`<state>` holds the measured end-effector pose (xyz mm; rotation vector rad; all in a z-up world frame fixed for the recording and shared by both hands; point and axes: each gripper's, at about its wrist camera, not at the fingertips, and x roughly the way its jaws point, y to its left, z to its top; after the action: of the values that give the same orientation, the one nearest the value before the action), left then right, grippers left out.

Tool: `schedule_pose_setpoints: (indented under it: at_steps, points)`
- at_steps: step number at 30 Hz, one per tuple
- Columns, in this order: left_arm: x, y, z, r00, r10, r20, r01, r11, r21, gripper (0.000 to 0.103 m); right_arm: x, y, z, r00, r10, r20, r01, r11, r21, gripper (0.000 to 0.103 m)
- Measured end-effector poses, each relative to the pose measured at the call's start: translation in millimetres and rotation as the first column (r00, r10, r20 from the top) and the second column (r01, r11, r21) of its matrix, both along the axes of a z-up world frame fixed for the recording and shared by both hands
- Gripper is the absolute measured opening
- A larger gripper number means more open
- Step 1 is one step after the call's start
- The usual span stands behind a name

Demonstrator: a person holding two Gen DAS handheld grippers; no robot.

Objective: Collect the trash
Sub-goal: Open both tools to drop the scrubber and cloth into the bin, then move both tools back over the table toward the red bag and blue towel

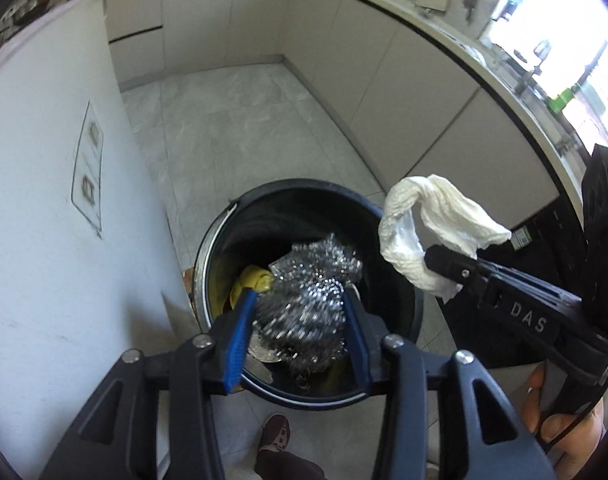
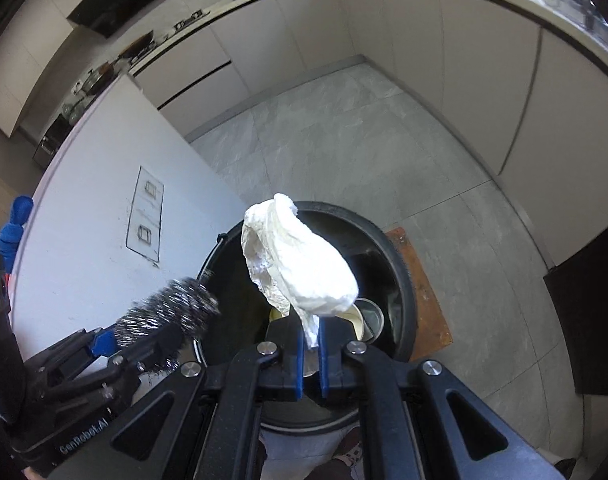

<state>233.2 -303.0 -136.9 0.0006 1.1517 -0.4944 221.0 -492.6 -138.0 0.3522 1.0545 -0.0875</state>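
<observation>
A round black trash bin (image 1: 220,240) stands on the floor below both grippers; it also shows in the right wrist view (image 2: 395,264). My left gripper (image 1: 300,300) is shut on a steel wool scrubber (image 1: 311,292) and holds it over the bin's mouth; the scrubber also shows in the right wrist view (image 2: 164,312). My right gripper (image 2: 311,330) is shut on a crumpled white tissue (image 2: 300,264) above the bin; the tissue also shows in the left wrist view (image 1: 431,232). Yellow trash (image 1: 252,280) and a metal can (image 2: 369,314) lie inside the bin.
A white cabinet side (image 1: 44,240) stands close on the left of the bin. Beige kitchen cabinets (image 1: 403,100) run along the back and right. A brown mat (image 2: 419,300) lies under the bin on the grey tile floor (image 1: 244,120). A person's shoe (image 1: 276,432) is near the bin.
</observation>
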Motion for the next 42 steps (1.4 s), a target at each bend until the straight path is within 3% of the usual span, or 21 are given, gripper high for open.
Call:
schedule_pose_setpoints:
  at_steps: [1, 3, 5, 12, 22, 30, 42]
  points:
    - [1.4, 1.4, -4.0, 1.000, 0.020, -0.011, -0.020, 1.000, -0.013, 0.054, 5.7, -1.3, -5.7, 1.000, 0.008, -0.009, -0.008, 1.000, 0.001, 0.012]
    - [4.8, 3.0, -8.2, 0.999, 0.039, -0.031, -0.040, 0.999, -0.030, 0.066, 13.3, -3.1, -11.1, 1.000, 0.003, -0.011, -0.003, 1.000, 0.004, 0.032]
    - [6.4, 5.7, -8.9, 0.998, 0.060, -0.036, -0.062, 0.997, -0.040, 0.069, 18.8, -7.6, -13.4, 1.000, -0.007, -0.002, 0.007, 1.000, 0.008, 0.036]
    - [-7.2, 6.3, 17.4, 0.997, 0.051, 0.054, -0.049, 0.998, -0.029, 0.069, 17.0, -7.8, -2.8, 0.999, -0.026, 0.029, 0.026, 1.000, 0.001, 0.037]
    - [-11.0, 12.0, 48.8, 0.996, 0.010, 0.089, -0.007, 1.000, -0.028, 0.069, -5.0, 2.7, 21.1, 0.999, -0.036, 0.021, 0.036, 0.999, 0.000, 0.037]
    - [-18.8, 22.8, 84.4, 0.993, -0.018, 0.116, 0.023, 0.999, -0.041, 0.069, -29.9, 20.1, 51.2, 0.998, -0.058, 0.019, 0.058, 0.998, 0.000, 0.051]
    - [-31.8, 57.8, 122.2, 0.990, -0.066, 0.121, 0.076, 0.993, -0.085, 0.069, -51.0, 63.4, 88.9, 0.998, -0.059, -0.002, 0.059, 0.998, -0.020, 0.056]
